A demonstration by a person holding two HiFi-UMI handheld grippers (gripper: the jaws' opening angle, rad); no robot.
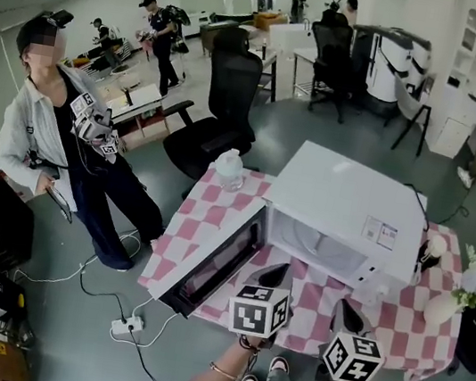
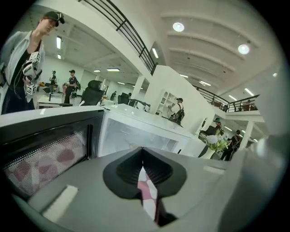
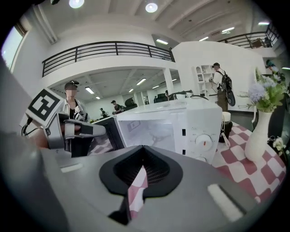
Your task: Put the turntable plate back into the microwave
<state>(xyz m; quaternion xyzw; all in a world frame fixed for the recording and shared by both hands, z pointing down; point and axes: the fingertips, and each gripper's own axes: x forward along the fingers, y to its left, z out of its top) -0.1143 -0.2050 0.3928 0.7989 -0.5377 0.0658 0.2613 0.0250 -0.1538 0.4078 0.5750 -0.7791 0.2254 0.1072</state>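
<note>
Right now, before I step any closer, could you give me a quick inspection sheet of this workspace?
Surface: table under a pink-and-white checked cloth.
Job's things: white microwave with its door swung open; whether the glass plate lies inside cannot be told.
Clutter: clear bottle, vase of flowers, small dark flask.
Grippers: left gripper and right gripper both shut, nothing between the jaws, held in front of the open microwave.
Cables: power strip on the floor, white cord beside it.
Surroundings: a person standing by, office chairs, more people further back.
</note>
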